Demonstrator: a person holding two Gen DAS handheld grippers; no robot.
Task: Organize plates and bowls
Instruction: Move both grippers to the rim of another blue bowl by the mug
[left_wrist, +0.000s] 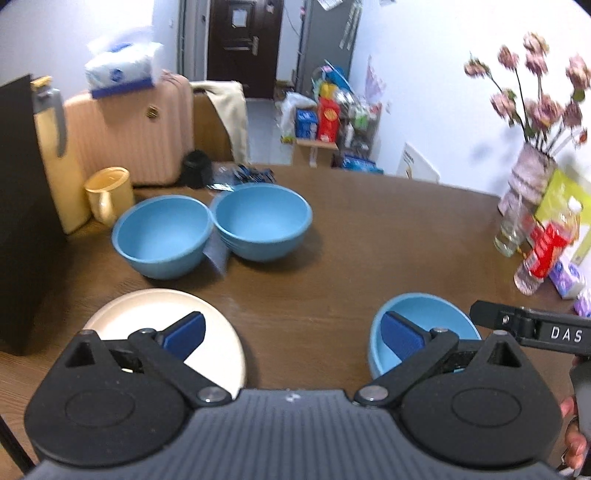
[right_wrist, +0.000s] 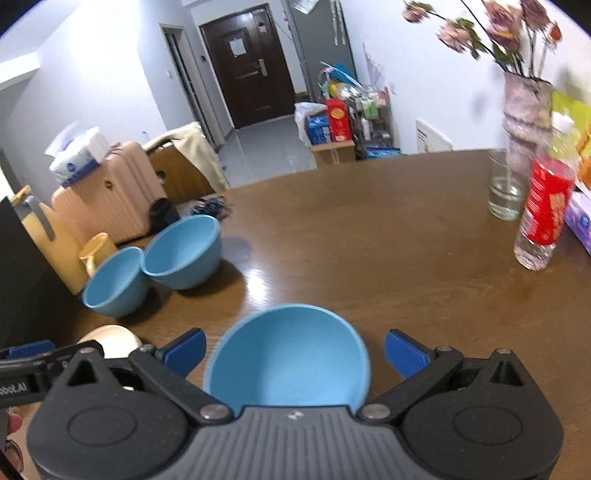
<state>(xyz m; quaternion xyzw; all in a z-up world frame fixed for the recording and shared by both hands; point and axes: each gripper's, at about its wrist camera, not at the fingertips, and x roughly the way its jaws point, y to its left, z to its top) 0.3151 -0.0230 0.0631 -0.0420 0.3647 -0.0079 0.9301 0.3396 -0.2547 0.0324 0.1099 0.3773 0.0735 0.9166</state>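
Both grippers over brown wooden desk (left_wrist: 369, 229), both empty. Left gripper (left_wrist: 291, 336): blue pads spread wide, nothing between them but bare desk. Its left pad overlaps the cream plate (left_wrist: 155, 317) in the left wrist view; whether pad touches plate cannot be told. Its right pad overlaps the near blue bowl (left_wrist: 436, 317), which lies to the right of this gripper; contact likewise cannot be told. Right gripper (right_wrist: 295, 349): jaws wide open, holding nothing. Near blue bowl (right_wrist: 291, 358) sits centred between its two pads, a gap of desk showing on either side, so pads are apart from the rim. Bowl upright on desk, empty. Part of the right gripper's black body enters the left wrist view at right edge, just beside that bowl; part of the left gripper's body shows at left edge of the right wrist view, over the cream plate (right_wrist: 114, 339). Two more blue bowls farther back on the left: left far bowl (left_wrist: 162, 236) and right far bowl (left_wrist: 262, 221), upright, rims touching or nearly so, a grey tag between them. Well apart from both grippers. Yellow mug (left_wrist: 109, 194) just left of them. Vase of pink flowers (left_wrist: 528, 177), drinking glass (right_wrist: 508, 192) and red-labelled bottle (right_wrist: 545, 210) at the desk's right side. Pink suitcase (left_wrist: 136, 136) behind the desk.
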